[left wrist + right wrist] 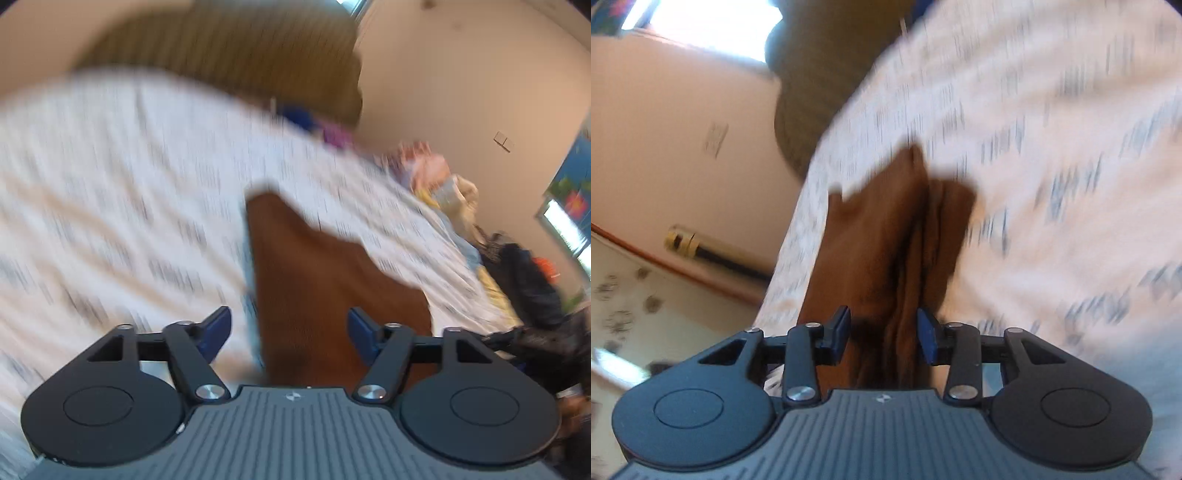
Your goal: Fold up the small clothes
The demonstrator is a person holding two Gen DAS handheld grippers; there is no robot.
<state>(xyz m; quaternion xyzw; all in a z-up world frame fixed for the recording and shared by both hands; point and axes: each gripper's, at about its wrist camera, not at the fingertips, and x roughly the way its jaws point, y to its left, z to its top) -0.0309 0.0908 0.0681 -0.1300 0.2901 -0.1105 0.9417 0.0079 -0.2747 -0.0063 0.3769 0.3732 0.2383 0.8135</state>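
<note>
Garment: brown cloth (332, 280), lying on the white patterned bedsheet (110, 192); lower centre of the left wrist view, centre of the right wrist view (886, 236).
Condition of garment: in the right wrist view it appears bunched into lengthwise ridges with an irregular far edge; no neat fold is visible. Heavy motion blur limits detail.
Left gripper (290, 328): fingers spread wide, nothing between them; the cloth shows in the gap beyond the tips, and contact cannot be confirmed.
Right gripper (884, 328): fingers parted, with cloth ridges running through the gap; neither pad visibly presses the fabric, so I judge it released rather than grasping.
Surroundings: pile of mixed clothes (443, 184) at the right of the left wrist view, well apart from the brown cloth; padded headboard (236, 48) at top.
Progress: judged early. The garment lies on the bed but is neither flattened nor folded.
Remaining: take hold of an edge, spread it flat, complete the folds; the pile suggests further items.
</note>
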